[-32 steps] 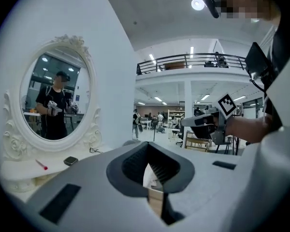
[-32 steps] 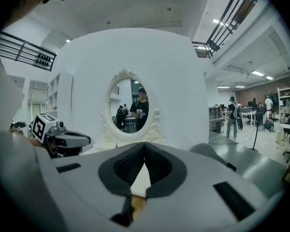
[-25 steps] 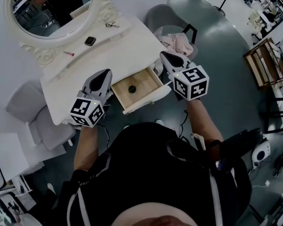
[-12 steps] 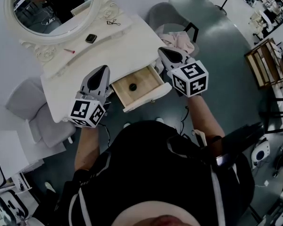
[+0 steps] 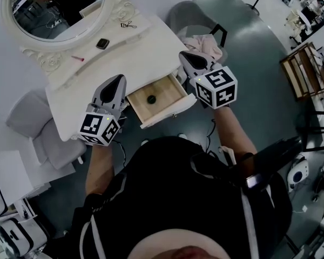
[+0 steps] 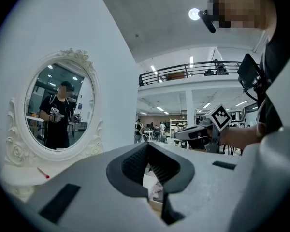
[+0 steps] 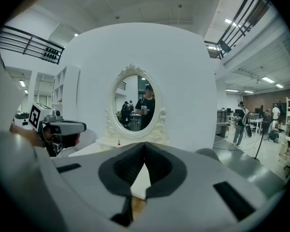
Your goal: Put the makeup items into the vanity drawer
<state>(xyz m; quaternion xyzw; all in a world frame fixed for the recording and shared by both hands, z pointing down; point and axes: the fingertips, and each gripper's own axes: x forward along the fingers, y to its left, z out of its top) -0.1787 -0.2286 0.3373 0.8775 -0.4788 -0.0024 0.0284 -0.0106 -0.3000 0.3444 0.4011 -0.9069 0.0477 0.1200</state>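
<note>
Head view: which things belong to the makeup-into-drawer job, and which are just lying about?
Job: open drawer holding a round dark item; dark compact, red stick and small black tool on the vanity shelf; left gripper and right gripper, both shut, empty.
Lying about: pink cloth on the grey chair; grey stool; wooden rack.

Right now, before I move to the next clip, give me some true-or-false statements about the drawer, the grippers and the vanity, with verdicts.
1. The drawer is open. True.
2. The drawer is empty. False: a dark round item lies in it.
3. The right gripper holds a lipstick. False: its jaws are shut on nothing.
4. A black compact lies below the mirror. True.
</note>
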